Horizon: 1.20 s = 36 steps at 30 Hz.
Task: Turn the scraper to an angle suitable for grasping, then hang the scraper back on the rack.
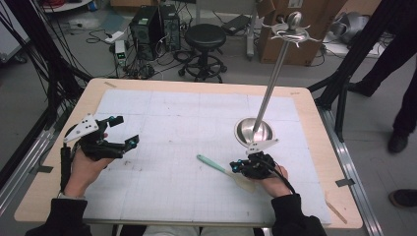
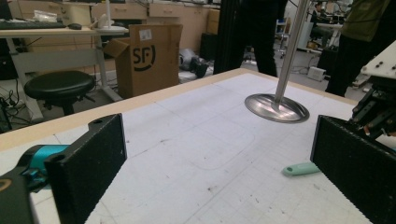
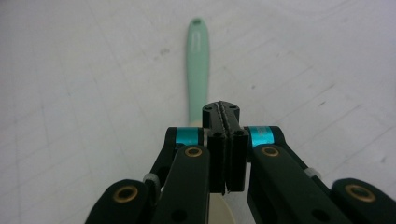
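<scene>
- I see a spatula lying flat on the counter, near the front right part of its white gridded mat.
- Its handle is slim, smooth and mint green, with a small hole at the rounded tip; its blade is flat, broad and cream-coloured.
- In the high view its long axis runs diagonally: the handle points up and to the left toward the middle of the mat, the blade down and to the right, toward my right hand.
- My right hand-held gripper sits low over the spatula where the handle meets the blade. Its two black jaws are pressed together, ribbed faces meeting; the spatula passes beneath them, and I cannot tell whether they pinch it.
- In the right gripper view the handle runs straight away from the jaws, and the cream blade shows under the black linkage.
- My left hand-held gripper rests at the left side of the mat, well apart from the spatula, its flat, coarse-textured black pads spread wide with nothing between them.
- Just behind my right hand stands a shiny steel stand: a round dished base on the mat, a thin leaning pole, a spiked disc and ball at the top.
</scene>
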Each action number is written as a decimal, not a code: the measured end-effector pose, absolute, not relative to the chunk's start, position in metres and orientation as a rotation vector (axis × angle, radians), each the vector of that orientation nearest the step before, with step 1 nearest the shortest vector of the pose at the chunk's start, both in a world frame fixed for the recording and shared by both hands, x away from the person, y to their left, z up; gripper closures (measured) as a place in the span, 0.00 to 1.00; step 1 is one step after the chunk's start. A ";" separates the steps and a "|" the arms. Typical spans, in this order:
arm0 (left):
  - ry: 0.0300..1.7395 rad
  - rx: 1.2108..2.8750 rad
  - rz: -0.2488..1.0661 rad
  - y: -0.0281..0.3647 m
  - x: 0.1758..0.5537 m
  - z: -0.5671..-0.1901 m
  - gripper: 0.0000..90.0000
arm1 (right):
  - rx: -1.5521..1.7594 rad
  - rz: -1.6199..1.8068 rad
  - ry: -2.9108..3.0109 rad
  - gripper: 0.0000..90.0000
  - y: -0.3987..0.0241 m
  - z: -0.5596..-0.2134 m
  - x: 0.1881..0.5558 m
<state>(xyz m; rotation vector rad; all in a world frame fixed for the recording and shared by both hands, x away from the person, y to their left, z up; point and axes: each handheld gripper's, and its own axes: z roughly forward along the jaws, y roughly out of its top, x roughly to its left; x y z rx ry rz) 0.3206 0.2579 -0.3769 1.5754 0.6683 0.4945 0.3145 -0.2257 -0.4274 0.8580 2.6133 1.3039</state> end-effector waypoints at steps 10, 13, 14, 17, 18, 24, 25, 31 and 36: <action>0.670 1.572 0.481 0.259 0.322 -0.377 0.05 | 0.834 1.416 2.499 0.55 -0.233 -0.406 0.313; 0.668 1.566 0.484 0.260 0.321 -0.377 0.05 | 0.869 1.429 2.483 0.30 -0.235 -0.404 0.314; 0.668 1.567 0.487 0.261 0.321 -0.377 0.05 | 0.877 1.420 2.484 0.22 -0.234 -0.403 0.315; 0.673 1.566 0.488 0.260 0.321 -0.377 0.05 | 0.874 1.361 2.481 0.03 -0.232 -0.400 0.313; 0.672 1.567 0.487 0.260 0.321 -0.377 0.05 | 0.881 1.344 2.473 0.00 -0.230 -0.399 0.312; 0.674 1.571 0.488 0.260 0.322 -0.377 0.05 | 0.849 1.332 2.482 0.00 -0.227 -0.397 0.311; 0.675 1.570 0.488 0.260 0.322 -0.377 0.05 | 0.843 1.327 2.487 0.00 -0.226 -0.397 0.311; 0.669 1.575 0.492 0.259 0.320 -0.377 0.04 | 0.806 1.284 2.526 0.00 -0.217 -0.396 0.309; 0.671 1.579 0.490 0.259 0.321 -0.377 0.05 | 0.777 1.216 2.589 0.02 -0.207 -0.397 0.312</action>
